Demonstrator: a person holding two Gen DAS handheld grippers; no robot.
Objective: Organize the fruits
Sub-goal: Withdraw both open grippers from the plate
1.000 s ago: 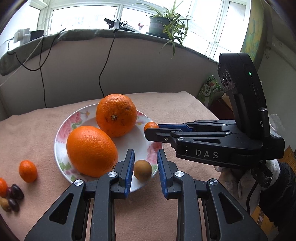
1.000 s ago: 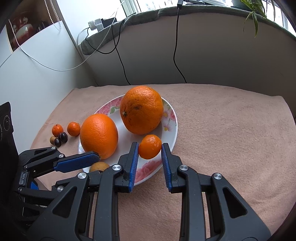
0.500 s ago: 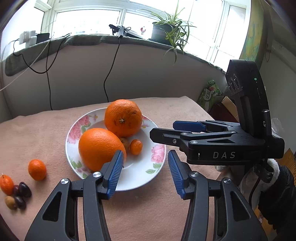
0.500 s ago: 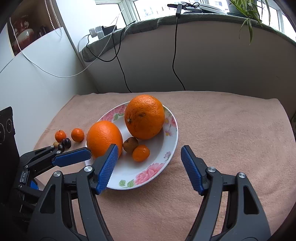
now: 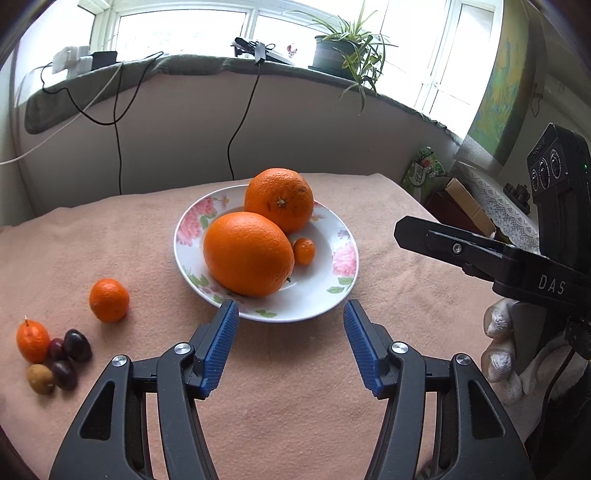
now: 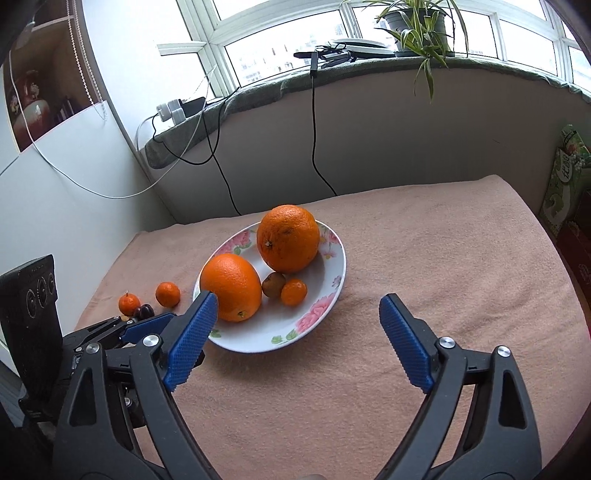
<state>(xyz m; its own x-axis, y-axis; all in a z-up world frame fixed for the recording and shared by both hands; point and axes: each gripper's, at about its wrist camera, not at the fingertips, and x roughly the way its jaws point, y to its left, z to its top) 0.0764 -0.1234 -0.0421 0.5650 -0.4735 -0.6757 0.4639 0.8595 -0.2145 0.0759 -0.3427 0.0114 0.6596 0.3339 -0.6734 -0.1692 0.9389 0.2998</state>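
A floral white plate (image 5: 343, 236) (image 6: 334, 284) holds two big oranges (image 5: 246, 254) (image 5: 279, 199), a small kumquat (image 5: 304, 251) (image 6: 294, 291) and a brown fruit (image 6: 273, 284). To the left on the cloth lie a mandarin (image 5: 109, 300) (image 6: 167, 294), a second kumquat (image 5: 32, 340) (image 6: 129, 304), dark fruits (image 5: 70, 350) and a brown fruit (image 5: 40, 378). My left gripper (image 5: 288, 347) is open and empty, just in front of the plate. My right gripper (image 6: 297, 338) is open wide and empty, in front of the plate; it also shows at the right of the left wrist view (image 5: 461, 251).
A pink cloth (image 5: 295, 424) covers the table. A grey wall with hanging cables (image 5: 240, 122) stands behind it. A potted plant (image 6: 413, 26) sits on the sill. A green bag (image 6: 565, 177) and boxes stand off the table's right edge.
Both grippers opened and pulled back from the plate. The kumquat and the brown fruit they held now lie on the plate beside the oranges.
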